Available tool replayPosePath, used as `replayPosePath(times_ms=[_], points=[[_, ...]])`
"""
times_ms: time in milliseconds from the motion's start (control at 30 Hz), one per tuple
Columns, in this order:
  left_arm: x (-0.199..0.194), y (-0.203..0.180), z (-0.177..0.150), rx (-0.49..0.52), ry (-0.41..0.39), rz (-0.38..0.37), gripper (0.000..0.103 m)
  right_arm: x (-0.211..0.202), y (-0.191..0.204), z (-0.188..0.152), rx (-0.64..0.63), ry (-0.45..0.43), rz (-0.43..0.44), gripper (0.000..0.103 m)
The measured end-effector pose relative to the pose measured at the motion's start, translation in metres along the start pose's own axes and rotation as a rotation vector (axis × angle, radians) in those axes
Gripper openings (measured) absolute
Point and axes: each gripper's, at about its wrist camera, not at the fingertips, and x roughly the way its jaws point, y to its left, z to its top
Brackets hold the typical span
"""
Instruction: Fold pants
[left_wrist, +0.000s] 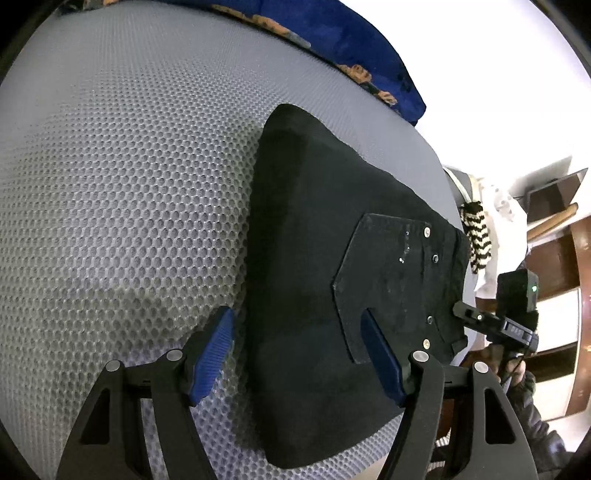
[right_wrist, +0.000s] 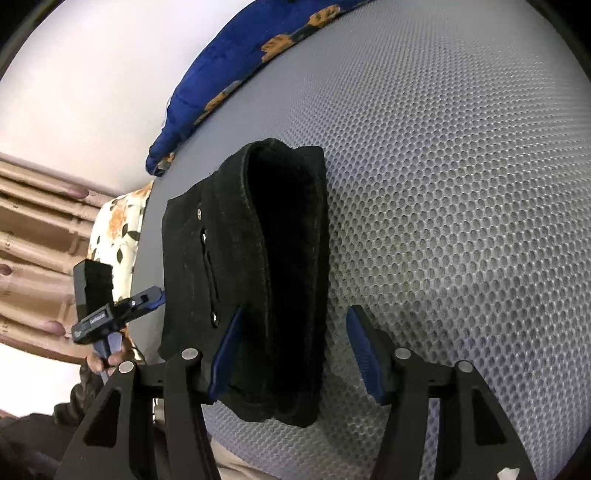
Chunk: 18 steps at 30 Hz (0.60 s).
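Note:
The black pants (left_wrist: 306, 258) lie folded into a compact stack on the grey honeycomb mat (left_wrist: 122, 192), back pocket with rivets facing up. My left gripper (left_wrist: 299, 354) is open, its blue pads straddling the stack's near left edge, empty. In the right wrist view the folded pants (right_wrist: 258, 280) show their layered fold edge. My right gripper (right_wrist: 295, 354) is open over the stack's right part, holding nothing. The right gripper's body (left_wrist: 513, 317) shows in the left wrist view at the mat's right edge, and the left gripper's body (right_wrist: 103, 310) shows in the right wrist view.
A blue quilt with orange flowers (left_wrist: 332, 40) lies along the mat's far edge (right_wrist: 236, 74). A floral cloth (right_wrist: 118, 225) and wooden furniture (left_wrist: 554, 266) lie beyond the mat's side. A black-and-white knitted piece (left_wrist: 476, 232) hangs near the mat's edge.

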Motion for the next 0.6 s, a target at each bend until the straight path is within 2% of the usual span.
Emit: replayPosePath(times_ms=[167, 233, 300, 567, 600], points=[[0.007, -0.003, 0.008, 0.001, 0.014, -0.048, 0.071, 0.006, -0.008, 0.011, -0.014, 0.021, 0.078, 0.053], [0.009, -0.005, 0.007, 0.008, 0.016, -0.065, 0.071, 0.014, -0.011, 0.015, -0.004, 0.044, 0.117, 0.043], [0.011, -0.006, 0.008, 0.015, 0.017, -0.074, 0.071, 0.018, -0.012, 0.018, -0.001, 0.045, 0.150, 0.042], [0.025, -0.017, 0.019, 0.048, 0.006, -0.081, 0.070, 0.029, -0.011, 0.027, 0.002, 0.038, 0.203, 0.037], [0.026, -0.020, 0.019, 0.057, 0.002, -0.068, 0.065, 0.028, -0.011, 0.026, 0.002, 0.027, 0.192, 0.035]])
